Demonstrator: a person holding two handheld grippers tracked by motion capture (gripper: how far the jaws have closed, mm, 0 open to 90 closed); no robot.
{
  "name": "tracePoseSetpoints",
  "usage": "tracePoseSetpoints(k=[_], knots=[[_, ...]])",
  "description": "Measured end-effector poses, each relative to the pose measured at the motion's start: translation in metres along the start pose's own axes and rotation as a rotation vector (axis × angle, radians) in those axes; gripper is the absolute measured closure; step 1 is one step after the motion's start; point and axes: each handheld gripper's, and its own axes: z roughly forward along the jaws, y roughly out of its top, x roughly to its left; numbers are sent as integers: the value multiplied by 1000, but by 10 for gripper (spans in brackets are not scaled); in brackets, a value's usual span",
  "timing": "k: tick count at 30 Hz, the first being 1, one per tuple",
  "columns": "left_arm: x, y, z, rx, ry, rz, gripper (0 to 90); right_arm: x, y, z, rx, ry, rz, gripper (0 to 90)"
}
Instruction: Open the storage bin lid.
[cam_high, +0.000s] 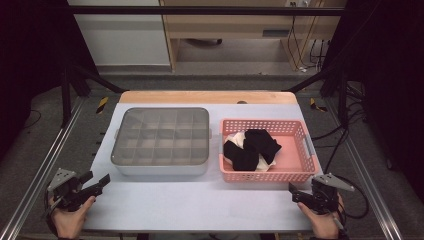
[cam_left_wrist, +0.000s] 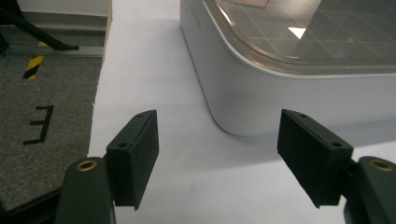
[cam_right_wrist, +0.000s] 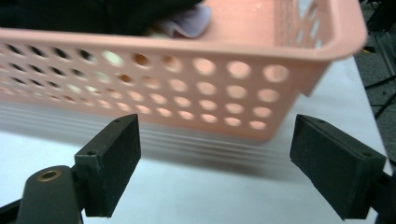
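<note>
The left tool (cam_high: 97, 183) hangs with jaws wide apart and empty at the worktop's (cam_high: 200, 200) near left corner, near the rounded grey box (cam_high: 160, 167) with its clear gridded lid; the right tool (cam_high: 296, 194), equally spread and empty, sits just before the perforated pink plastic basket (cam_high: 300, 175) holding soft black and white cloths (cam_high: 250, 147).

Table (cam_high: 200, 200) evenly lit from above, surroundings dark. Lid (cam_left_wrist: 299, 32) shows glare patch. Basket (cam_right_wrist: 196, 74) wall blurred, streaked along bottom. Soft shadows under box (cam_left_wrist: 280, 93).
</note>
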Motion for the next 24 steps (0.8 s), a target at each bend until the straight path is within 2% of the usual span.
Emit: tracePoseSetpoints(k=[4, 6, 8, 12, 15, 19, 21, 24], knots=[[-3, 2, -4, -20, 8, 3, 308, 10, 2, -8, -38, 30, -6, 176], [-4, 3, -6, -13, 4, -3, 318, 14, 4, -13, -54, 47, -11, 177], [-4, 4, -8, -19, 21, 1, 328, 19, 7, -17, -68, 63, -8, 177], [-6, 7, -11, -41, -7, 14, 333, 30, 11, -21, -75, 104, -19, 178], [-8, 10, -11, -42, -30, 25, 325, 38, 14, -25, -85, 146, -12, 187], [-9, 12, -10, -31, -52, 26, 307, 49, 18, -30, -102, 183, -27, 195], [-7, 17, -9, -28, -71, 20, 311, 55, 20, -31, -102, 190, -40, 201], [-7, 25, -10, -37, -75, 24, 308, 63, 25, -33, -105, 208, -56, 208]])
